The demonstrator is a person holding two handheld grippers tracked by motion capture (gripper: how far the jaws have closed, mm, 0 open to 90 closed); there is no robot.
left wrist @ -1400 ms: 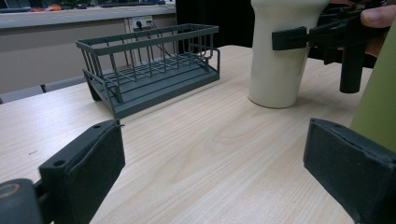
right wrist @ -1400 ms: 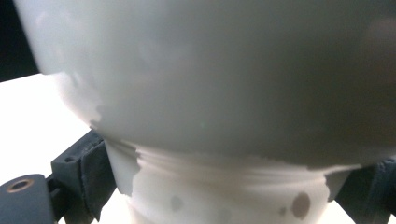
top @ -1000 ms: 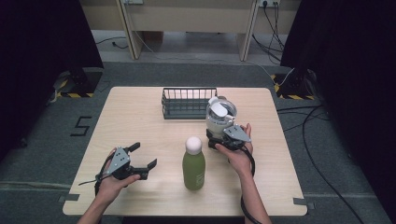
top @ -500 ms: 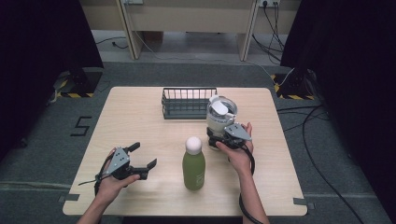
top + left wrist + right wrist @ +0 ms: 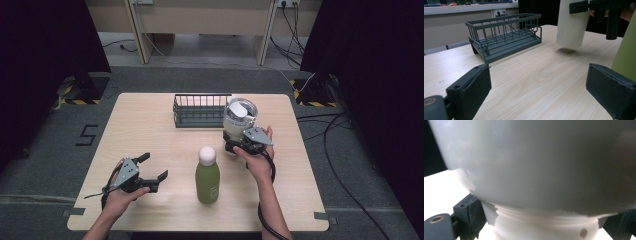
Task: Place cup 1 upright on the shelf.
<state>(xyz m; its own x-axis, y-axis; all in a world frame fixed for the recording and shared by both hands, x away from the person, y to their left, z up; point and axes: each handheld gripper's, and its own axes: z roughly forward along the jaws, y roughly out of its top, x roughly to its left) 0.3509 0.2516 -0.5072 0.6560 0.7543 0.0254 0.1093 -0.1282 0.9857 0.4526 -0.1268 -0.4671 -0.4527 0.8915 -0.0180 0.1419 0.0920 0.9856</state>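
The left part of the table [image 5: 145, 125] is bare, so a gripper can pass there freely. The left gripper [image 5: 150, 172] rests near the front edge with its jaws wide apart and only bare wood between them. Just to its right stands the green bottle [image 5: 207, 176], upright, blocking the way toward the middle. Behind it, the wire basket [image 5: 200, 110] stands across the far side. The white cup [image 5: 239, 120] is just beside the basket's right end, clamped by the right gripper [image 5: 235, 144] and lifted off the table. The right front corner is open.
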